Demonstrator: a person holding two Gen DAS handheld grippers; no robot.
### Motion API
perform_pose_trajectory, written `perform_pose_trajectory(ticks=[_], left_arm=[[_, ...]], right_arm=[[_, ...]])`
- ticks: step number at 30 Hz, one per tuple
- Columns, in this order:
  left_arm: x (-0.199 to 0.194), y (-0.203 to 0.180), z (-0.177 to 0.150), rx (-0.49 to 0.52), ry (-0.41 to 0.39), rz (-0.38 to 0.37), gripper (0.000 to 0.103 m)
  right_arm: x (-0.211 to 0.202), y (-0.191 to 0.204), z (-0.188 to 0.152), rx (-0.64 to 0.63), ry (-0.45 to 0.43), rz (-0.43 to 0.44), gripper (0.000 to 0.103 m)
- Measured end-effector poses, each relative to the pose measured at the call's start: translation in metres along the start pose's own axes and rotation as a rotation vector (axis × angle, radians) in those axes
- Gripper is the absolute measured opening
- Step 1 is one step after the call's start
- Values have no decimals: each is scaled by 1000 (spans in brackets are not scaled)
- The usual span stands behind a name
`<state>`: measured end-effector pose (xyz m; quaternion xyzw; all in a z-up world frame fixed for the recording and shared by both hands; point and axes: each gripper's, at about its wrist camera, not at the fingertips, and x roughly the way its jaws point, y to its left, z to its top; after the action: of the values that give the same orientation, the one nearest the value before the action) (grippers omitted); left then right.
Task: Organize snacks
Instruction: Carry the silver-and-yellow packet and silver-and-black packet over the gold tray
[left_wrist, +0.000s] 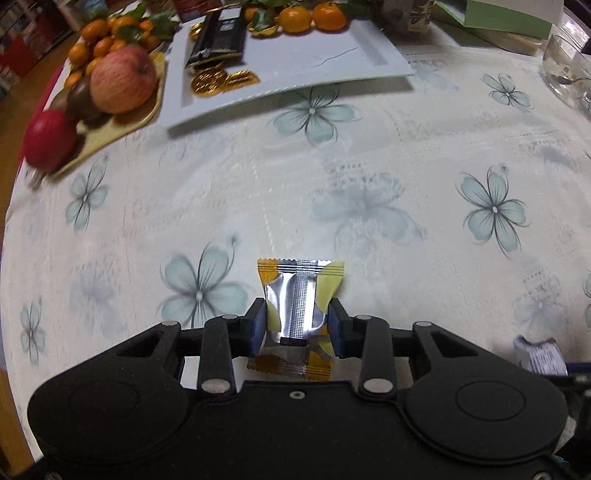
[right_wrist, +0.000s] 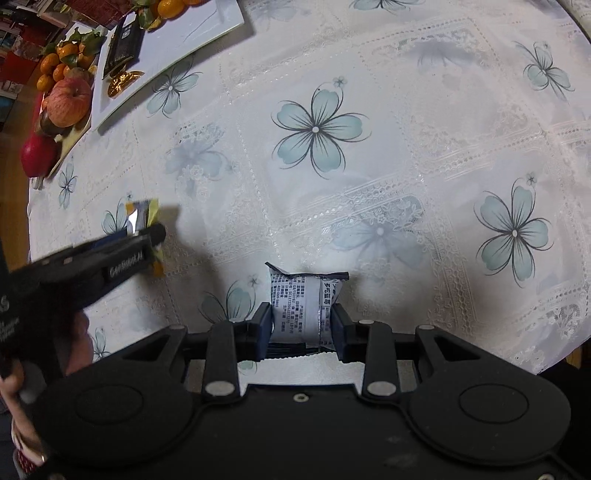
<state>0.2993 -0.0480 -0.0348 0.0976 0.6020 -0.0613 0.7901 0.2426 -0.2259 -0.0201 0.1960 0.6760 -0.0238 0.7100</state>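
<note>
Left gripper (left_wrist: 297, 325) fingers pinching silver-and-yellow foil snack packet (left_wrist: 299, 291); right gripper (right_wrist: 303, 328) fingers pinching white printed snack packet (right_wrist: 304, 306), above floral counter (left_wrist: 369, 166). Beyond: white rectangular tray (left_wrist: 332, 55) holding gold foil coins (left_wrist: 221, 79), black packet (left_wrist: 218, 37), mandarins (left_wrist: 312, 16); yellow fruit plate (left_wrist: 122, 122) holding apple (left_wrist: 123, 79).

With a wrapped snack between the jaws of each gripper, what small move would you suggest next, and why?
Probably carry the yellow and silver packet in the left gripper toward the white tray. Its pads already pinch the packet, and the tray, holding gold coins and a black bar, has bare space.
</note>
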Motion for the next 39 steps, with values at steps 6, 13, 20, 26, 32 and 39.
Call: perform_pose_trajectory(ticks=[6, 13, 20, 26, 32, 39], left_arm=[[-42, -8, -56, -62, -52, 83, 44], [-84, -10, -111, -135, -84, 97, 44], [-112, -12, -160, -204, -107, 101, 44], [-132, -15, -207, -268, -114, 65, 44], [-145, -25, -248, -257, -139, 69, 44], [-145, -26, -286, -289, -131, 16, 44]], right_arm=[[-13, 10, -17, -87, -152, -28, 35], [-32, 19, -48, -199, -382, -86, 35], [-55, 6, -91, -226, -500, -35, 35], [-65, -11, -149, -251, -573, -29, 35], [-62, -30, -209, -267, -574, -8, 35], [-57, -47, -265, -244, -532, 55, 35]])
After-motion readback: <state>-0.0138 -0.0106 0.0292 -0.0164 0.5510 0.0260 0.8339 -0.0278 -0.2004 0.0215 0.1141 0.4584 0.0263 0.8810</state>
